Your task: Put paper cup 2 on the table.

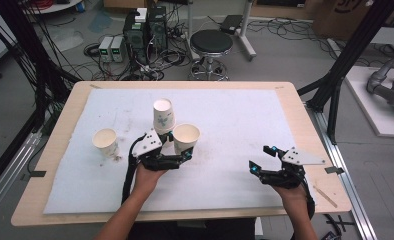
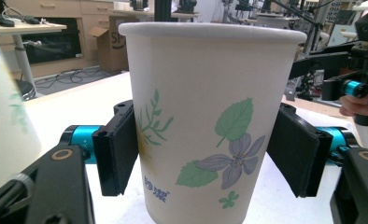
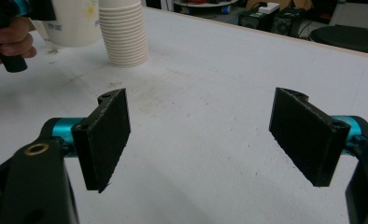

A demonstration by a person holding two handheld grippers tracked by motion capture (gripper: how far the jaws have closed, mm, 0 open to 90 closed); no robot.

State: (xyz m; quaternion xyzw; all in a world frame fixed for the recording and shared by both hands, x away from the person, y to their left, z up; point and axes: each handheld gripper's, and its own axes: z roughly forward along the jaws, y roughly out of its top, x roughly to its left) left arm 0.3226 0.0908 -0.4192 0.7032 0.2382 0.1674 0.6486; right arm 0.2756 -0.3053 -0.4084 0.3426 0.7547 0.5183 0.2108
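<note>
Paper cup (image 2: 210, 126) sits clamped between the left claw's (image 2: 205, 154) jaws.

The right gripper (image 3: 198, 135) hangs low over the white table cover (image 3: 229, 84), its two black jaws standing wide apart with bare cover between them and nothing gripped. Far to the left, a stack of paper cups (image 3: 123, 32) stands upright on the cover, its nested rims showing as ridges. Just left of the stack, at the far left corner, a hand (image 3: 7, 39) grips a black handle, and a single pale paper cup (image 3: 74, 23) sits beside it.
</note>
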